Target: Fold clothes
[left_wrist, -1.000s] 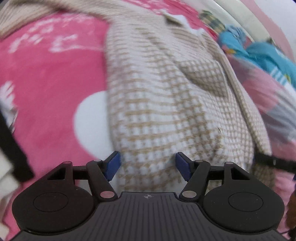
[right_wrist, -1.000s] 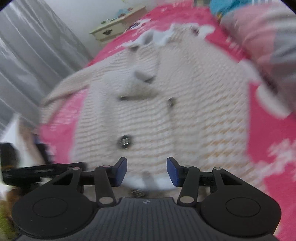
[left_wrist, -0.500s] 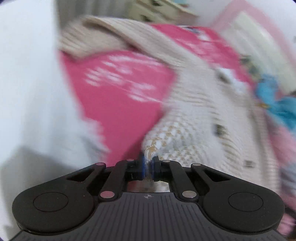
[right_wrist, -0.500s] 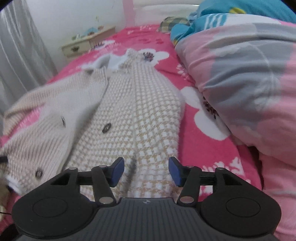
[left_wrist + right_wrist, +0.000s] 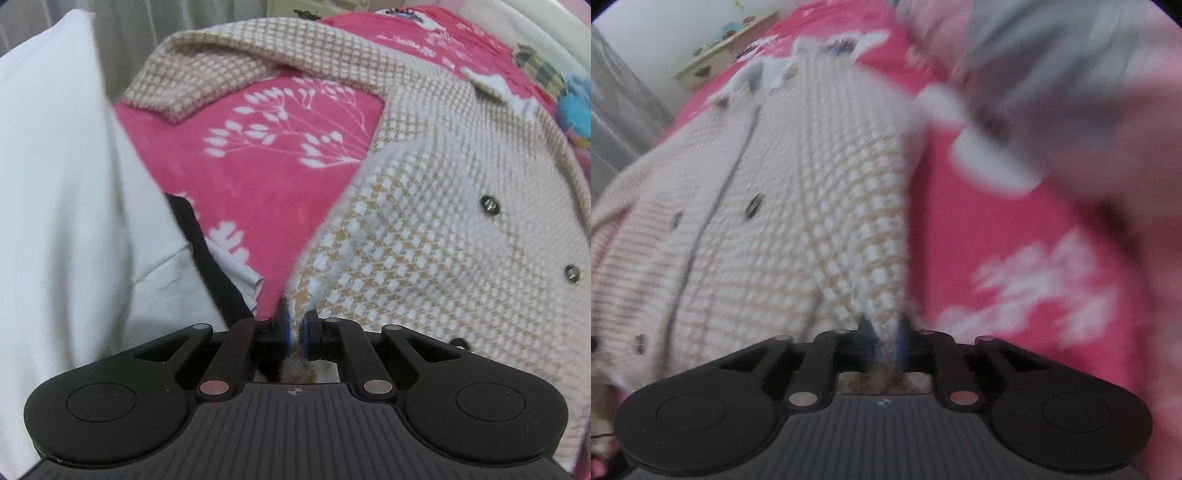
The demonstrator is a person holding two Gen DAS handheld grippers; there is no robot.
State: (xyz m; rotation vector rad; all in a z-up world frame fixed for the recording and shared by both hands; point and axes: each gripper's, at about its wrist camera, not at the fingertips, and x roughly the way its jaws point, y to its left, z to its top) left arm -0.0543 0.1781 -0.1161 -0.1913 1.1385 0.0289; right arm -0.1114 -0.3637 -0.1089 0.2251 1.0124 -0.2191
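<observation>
Left wrist view. My left tongs (image 5: 295, 332) sit at the bottom centre of the frame, clenched on the hem corner of the cardigan (image 5: 424, 221); the blue pads are almost together, with a thin pinch of checked knit between them. From that pinch the cardigan runs up and to the right, its long axis slanting from the bottom centre toward the collar at the upper right. One sleeve (image 5: 229, 48) stretches across the top of the frame toward the upper left. The pink bed cover (image 5: 266, 166) shows bare in the middle left, between sleeve and body. A white garment on the person (image 5: 55, 184) fills the left edge.

Right wrist view (blurred). My right tongs (image 5: 884, 336) sit at the bottom centre, nearly closed on the other hem corner of the cardigan (image 5: 775, 203); knit shows between the pads, so I judge they grip it, though the blur hides the contact itself. The cardigan lies ahead and to the left, its long axis running from the bottom centre to the collar at the upper centre, button side up. Bare bed cover (image 5: 979, 240) lies to the right of it, and a quilt (image 5: 1071, 92) fills the upper right.

Judgement. Each pair of tongs holds its own hem corner, with the collar lying far ahead of both; a fold would carry the hem along that long axis.
</observation>
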